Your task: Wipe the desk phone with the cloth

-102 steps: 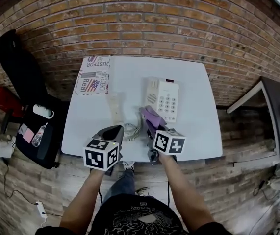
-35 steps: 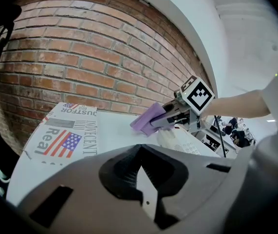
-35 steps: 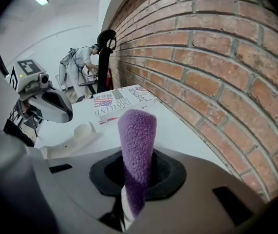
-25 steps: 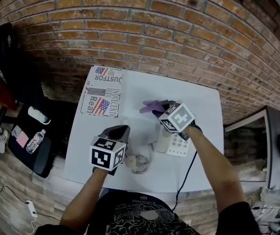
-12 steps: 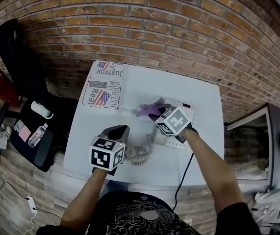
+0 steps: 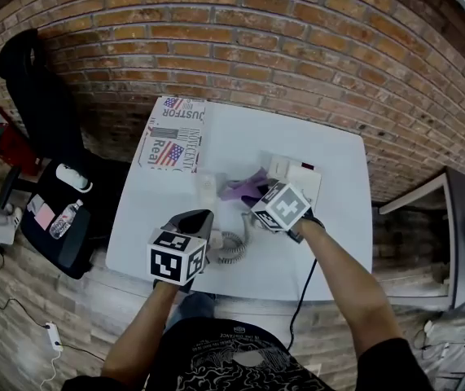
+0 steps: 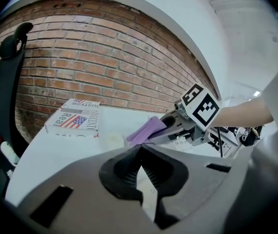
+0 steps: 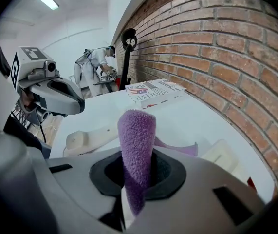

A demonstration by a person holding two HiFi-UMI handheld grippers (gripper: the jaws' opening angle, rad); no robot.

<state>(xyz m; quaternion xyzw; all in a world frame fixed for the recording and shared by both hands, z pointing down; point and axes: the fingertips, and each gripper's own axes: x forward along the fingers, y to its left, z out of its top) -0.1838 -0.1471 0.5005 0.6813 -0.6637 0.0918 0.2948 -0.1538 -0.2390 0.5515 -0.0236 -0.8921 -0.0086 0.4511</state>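
Your right gripper point(image 6: 258, 195) had its jaws clamped on the purple cloth point(image 6: 236, 189) at the left edge of the desk phone point(image 6: 297, 173), the handset point(image 6: 206, 187) lay apart on the bench point(image 6: 334, 247), and your left gripper point(image 6: 193, 220) hovered nearby, jaws closed, empty.

A white table point(image 6: 342, 186) stands against a brick wall point(image 6: 240, 47), black chair point(image 6: 32, 80) left.

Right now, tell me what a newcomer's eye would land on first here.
The purple cloth stands out most, clamped in the right gripper's jaws at the left edge of the white desk phone, mid-table. Next comes the handset, lying off the base to its left with the coiled cord. The red brick wall fills the background.
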